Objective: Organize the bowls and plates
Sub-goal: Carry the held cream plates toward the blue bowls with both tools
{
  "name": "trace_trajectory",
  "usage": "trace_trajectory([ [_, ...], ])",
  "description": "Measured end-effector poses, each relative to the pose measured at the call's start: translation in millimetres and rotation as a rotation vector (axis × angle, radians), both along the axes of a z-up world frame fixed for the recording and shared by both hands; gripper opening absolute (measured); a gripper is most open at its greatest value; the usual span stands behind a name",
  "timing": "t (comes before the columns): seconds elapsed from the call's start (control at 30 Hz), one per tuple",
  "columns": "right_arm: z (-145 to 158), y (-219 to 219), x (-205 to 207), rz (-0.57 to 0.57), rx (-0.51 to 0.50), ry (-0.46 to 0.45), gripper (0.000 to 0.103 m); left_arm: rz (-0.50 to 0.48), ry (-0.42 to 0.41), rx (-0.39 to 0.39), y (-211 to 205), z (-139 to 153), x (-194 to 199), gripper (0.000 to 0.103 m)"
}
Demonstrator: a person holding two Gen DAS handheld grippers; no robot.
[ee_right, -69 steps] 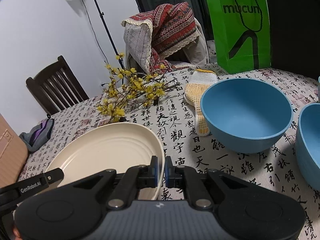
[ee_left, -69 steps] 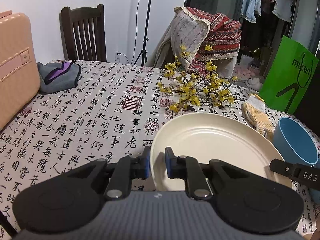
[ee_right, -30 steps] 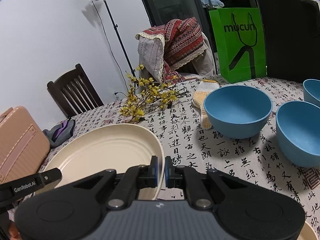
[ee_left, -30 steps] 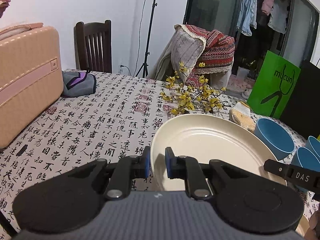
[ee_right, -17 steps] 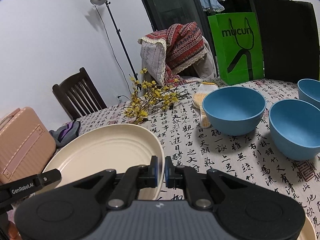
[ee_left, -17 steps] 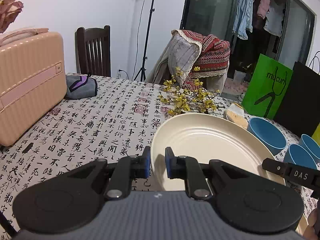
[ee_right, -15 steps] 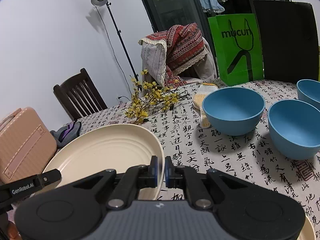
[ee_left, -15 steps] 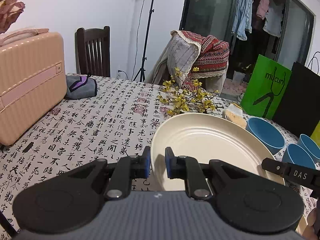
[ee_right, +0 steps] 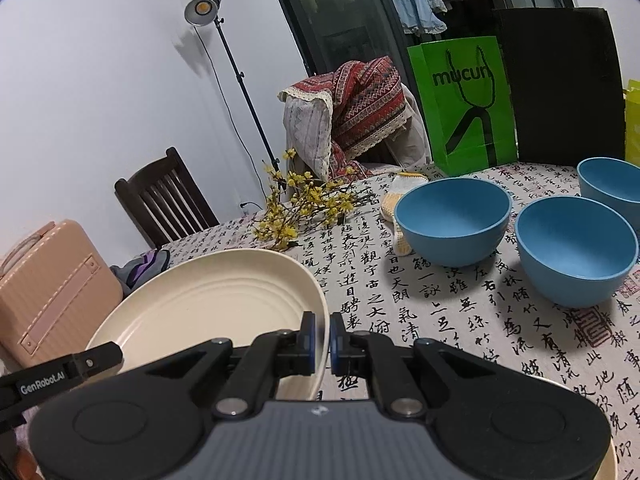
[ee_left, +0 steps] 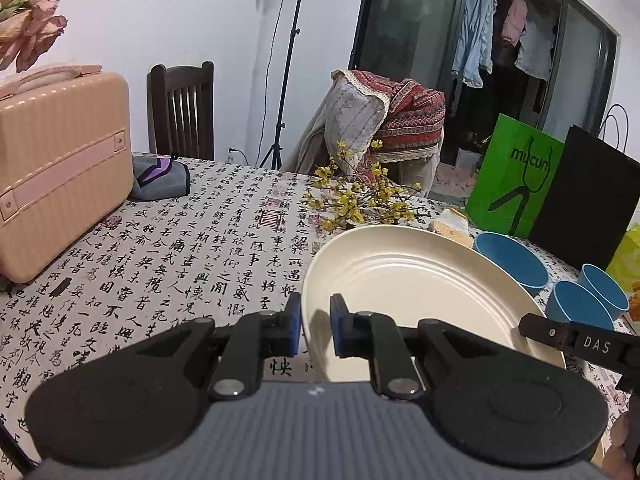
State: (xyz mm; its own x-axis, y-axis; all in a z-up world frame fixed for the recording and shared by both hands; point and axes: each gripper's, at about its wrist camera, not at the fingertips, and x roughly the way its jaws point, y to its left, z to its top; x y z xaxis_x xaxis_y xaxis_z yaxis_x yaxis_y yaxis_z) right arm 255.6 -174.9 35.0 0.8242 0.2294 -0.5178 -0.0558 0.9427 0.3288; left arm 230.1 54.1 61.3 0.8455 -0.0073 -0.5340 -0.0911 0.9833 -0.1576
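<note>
Holding: both jaws clamped on cream plate (ee_left: 420,288) rim, left gripper (ee_left: 313,330), right gripper (ee_right: 322,338).
Risk: uneven pull tilts plate, slipping onto worktop (ee_left: 192,248) or blue bowls (ee_right: 454,220).

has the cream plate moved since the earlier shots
Yes. Held by both grippers, the cream plate has pulled back toward the camera side of the table: the blue bowls and yellow flowers now sit farther beyond its rim.

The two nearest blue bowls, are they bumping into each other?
Apart. The right wrist view shows a strip of tablecloth between the left bowl and the right bowl.
</note>
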Motion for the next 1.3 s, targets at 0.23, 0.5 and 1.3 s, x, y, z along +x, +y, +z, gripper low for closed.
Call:
trace_trajectory([
  [0.23, 2, -6, -14, -0.004, 0.011, -0.010, 0.007, -0.008, -0.013, -0.018, -3, 2, -14, 0.015],
  [0.5, 2, -12, -32, -0.016, 0.014, -0.028, 0.007, -0.017, -0.025, -0.035, -6, 2, -30, 0.015],
  [1.3, -4, -36, -82, -0.053, 0.008, -0.075, 0.007, -0.060, -0.053, -0.067, -27, -7, -71, 0.014],
])
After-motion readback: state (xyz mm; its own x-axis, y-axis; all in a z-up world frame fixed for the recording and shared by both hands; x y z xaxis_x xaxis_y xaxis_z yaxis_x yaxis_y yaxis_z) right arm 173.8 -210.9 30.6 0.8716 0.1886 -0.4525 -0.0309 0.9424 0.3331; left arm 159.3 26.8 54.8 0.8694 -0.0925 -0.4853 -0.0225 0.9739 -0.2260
